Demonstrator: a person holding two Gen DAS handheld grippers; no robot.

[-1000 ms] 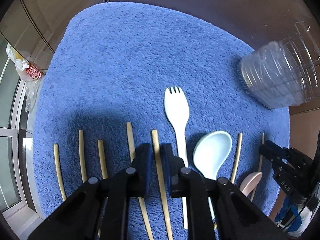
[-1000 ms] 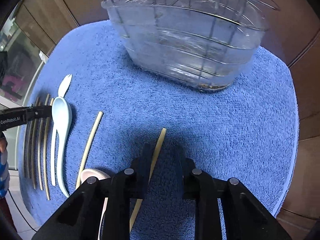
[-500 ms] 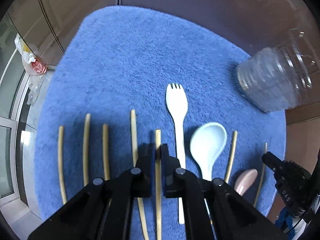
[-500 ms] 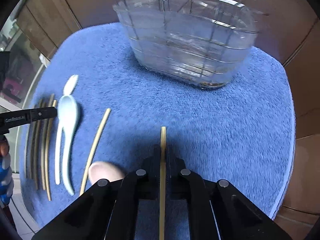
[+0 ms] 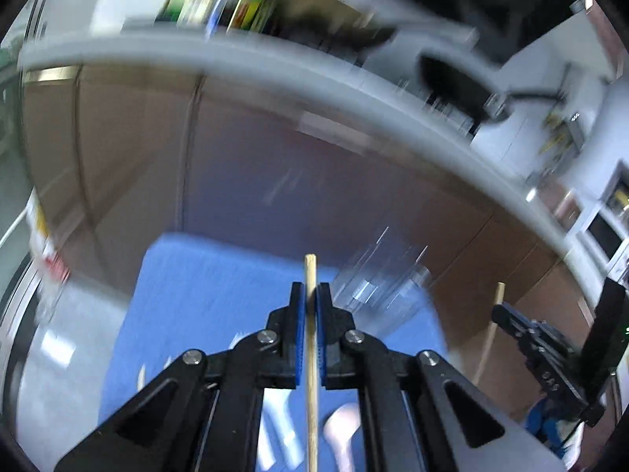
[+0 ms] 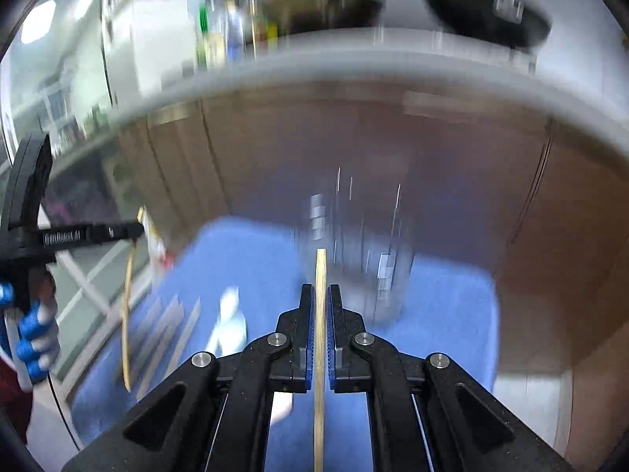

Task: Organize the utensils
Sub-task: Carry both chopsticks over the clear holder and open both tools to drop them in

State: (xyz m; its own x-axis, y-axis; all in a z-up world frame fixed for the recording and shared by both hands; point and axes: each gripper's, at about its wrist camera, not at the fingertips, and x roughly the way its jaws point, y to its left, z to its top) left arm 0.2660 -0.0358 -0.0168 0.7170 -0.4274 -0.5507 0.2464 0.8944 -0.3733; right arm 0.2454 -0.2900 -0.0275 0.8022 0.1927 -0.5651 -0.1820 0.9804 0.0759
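Observation:
My left gripper (image 5: pixel 310 295) is shut on a wooden chopstick (image 5: pixel 310 271) that runs along its fingers, lifted above the blue mat (image 5: pixel 204 295). My right gripper (image 6: pixel 320 299) is shut on another wooden chopstick (image 6: pixel 321 271), also lifted. The clear utensil holder (image 6: pixel 354 251) stands on the mat (image 6: pixel 243 259) ahead of the right gripper, blurred; it shows right of the left gripper (image 5: pixel 377 287). Several chopsticks (image 6: pixel 169 326) and a pale spoon (image 6: pixel 230 322) lie on the mat at left. The left gripper with its chopstick (image 6: pixel 127 306) shows at the right wrist view's left edge.
Brown cabinet fronts (image 5: pixel 295 165) rise behind the mat under a grey counter edge (image 6: pixel 354 63). Bottles (image 6: pixel 232 35) stand on the counter. A pink spoon (image 5: pixel 344 428) lies on the mat below the left gripper. The right gripper shows at the left wrist view's right edge (image 5: pixel 507 316). Both views are motion-blurred.
Both grippers have lifted off the mat and tilted up, each carrying its chopstick. The views now face the cabinets and counter instead of the mat.

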